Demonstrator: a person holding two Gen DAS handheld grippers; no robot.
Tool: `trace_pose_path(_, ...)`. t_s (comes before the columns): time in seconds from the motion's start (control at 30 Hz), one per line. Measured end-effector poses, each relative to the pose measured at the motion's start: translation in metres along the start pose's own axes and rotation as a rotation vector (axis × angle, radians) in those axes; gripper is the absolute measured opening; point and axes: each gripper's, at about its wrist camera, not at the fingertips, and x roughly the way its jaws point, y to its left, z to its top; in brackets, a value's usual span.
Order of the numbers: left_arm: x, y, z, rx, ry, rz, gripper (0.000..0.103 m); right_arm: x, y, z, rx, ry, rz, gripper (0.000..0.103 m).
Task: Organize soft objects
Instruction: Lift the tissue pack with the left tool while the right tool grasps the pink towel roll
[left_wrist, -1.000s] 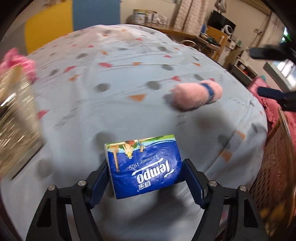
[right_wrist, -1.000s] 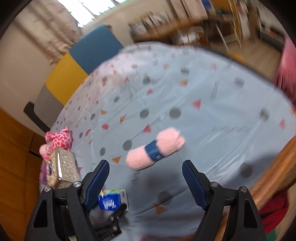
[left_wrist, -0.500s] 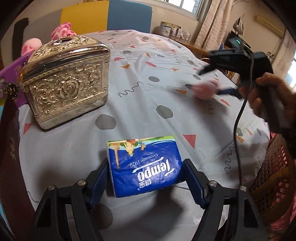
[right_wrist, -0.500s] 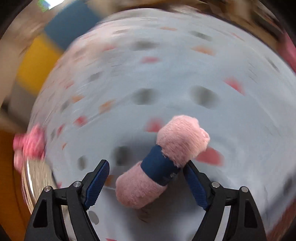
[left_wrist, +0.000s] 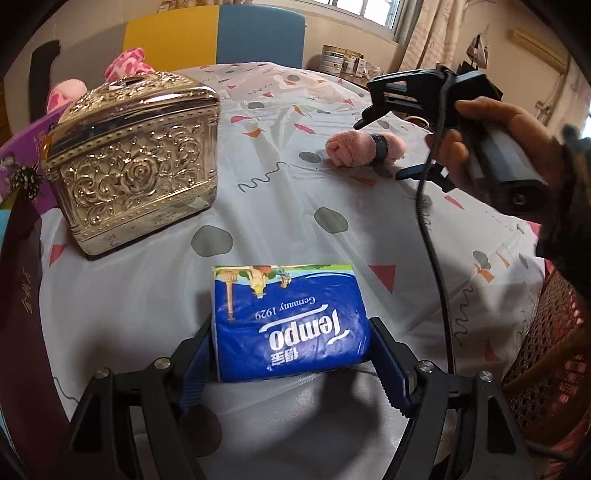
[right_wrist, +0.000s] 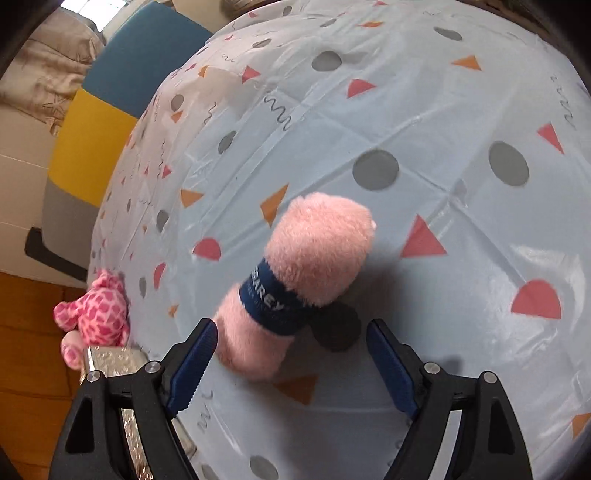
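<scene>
1. Left wrist view: the left tongs (left_wrist: 291, 360) pinch the blue tissue pack (left_wrist: 288, 319) by its two short sides, near the front edge of the worktop (left_wrist: 258, 206). The pack looks light and squashy with a slick wrapper, so a side grip suits it. The ornate metal box (left_wrist: 133, 158) stands to the far left.
2. Right wrist view: the right tongs (right_wrist: 291, 363) are spread wide and have just been opening; the pink rolled towel (right_wrist: 299, 284) lies between the jaws, seemingly unpressed. It looks soft and light, best taken at its blue band (right_wrist: 275, 304).
</scene>
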Motion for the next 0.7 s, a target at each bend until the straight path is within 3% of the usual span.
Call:
trace_pose_path(0.17,-0.002,0.000,-0.003,0.002,-0.007,-0.003,0.077,0.015,0.028,0.007,-0.091,-0.036,-0.097,0.083)
trace_pose_path(0.2,-0.003,0.001,-0.003,0.003,-0.007,-0.004,0.077,0.019,0.038,0.007,-0.142,-0.043,-0.127,0.074)
trace_pose_path(0.23,-0.003,0.001,-0.003,0.003,-0.008,-0.005,0.077,0.022,0.042,0.006,-0.199,-0.037,-0.149,0.058)
trace_pose_path(0.33,-0.003,0.001,-0.002,0.003,-0.008,-0.008,0.077,0.031,0.066,-0.005,-0.432,-0.019,-0.250,0.049)
trace_pose_path(0.43,-0.002,0.002,-0.001,-0.001,-0.010,-0.012,0.077,0.032,0.086,-0.024,-0.628,0.051,-0.239,0.047)
trace_pose_path(0.5,0.000,0.002,0.000,-0.003,-0.010,-0.014,0.077,0.030,0.095,-0.050,-0.819,0.163,-0.201,0.047)
trace_pose_path(0.6,0.001,0.003,0.000,-0.005,-0.012,-0.014,0.077,0.024,0.092,-0.082,-1.009,0.283,-0.213,0.048)
trace_pose_path(0.7,0.001,0.002,-0.001,-0.005,-0.014,-0.008,0.077,0.018,0.084,-0.088,-1.027,0.308,-0.214,0.053)
